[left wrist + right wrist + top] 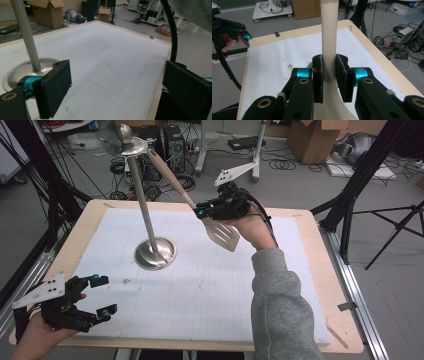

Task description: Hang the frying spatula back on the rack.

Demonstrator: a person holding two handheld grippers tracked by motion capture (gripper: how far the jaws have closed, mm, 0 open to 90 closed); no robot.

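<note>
Above the white mat [210,285], your right gripper [201,212] clamped the beige slotted spatula [222,234] near the steel stand [155,252]; your left gripper [100,296] stood open.

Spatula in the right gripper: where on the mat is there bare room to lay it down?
The right gripper grips the spatula by its handle. Bare mat stretches between the stand's base and the right forearm, toward the near edge. It is crowded around the stand's pole and near the left gripper.

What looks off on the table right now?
Nothing damaged or spilled. The stand leans, its pole tilted away from upright. The right claw holds the spatula aloft beside it.
</note>
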